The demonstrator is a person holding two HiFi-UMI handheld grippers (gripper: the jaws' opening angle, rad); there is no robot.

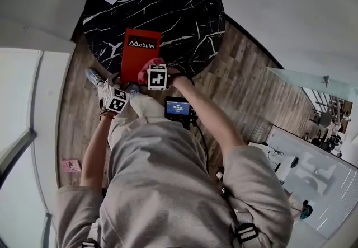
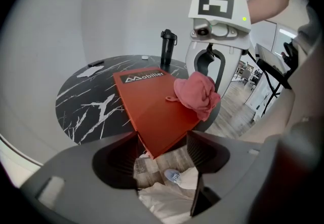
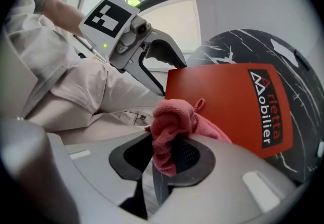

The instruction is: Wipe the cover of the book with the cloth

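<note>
The book [image 1: 140,51] lies cover up on the black table [image 1: 173,0], with its near end jutting over the edge. My cloth [image 3: 172,122] sits bunched on the book's near right corner, pinched tight in my right gripper [image 3: 169,154]. My left gripper [image 2: 162,149] has its jaws apart, and the book's other near corner is between them.

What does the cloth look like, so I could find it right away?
Look for the round black table with white veins. A red book lies at its near edge. The cloth is the crumpled pink bundle at the book's near end, pinched in the right gripper, the only soft pink thing there.
</note>
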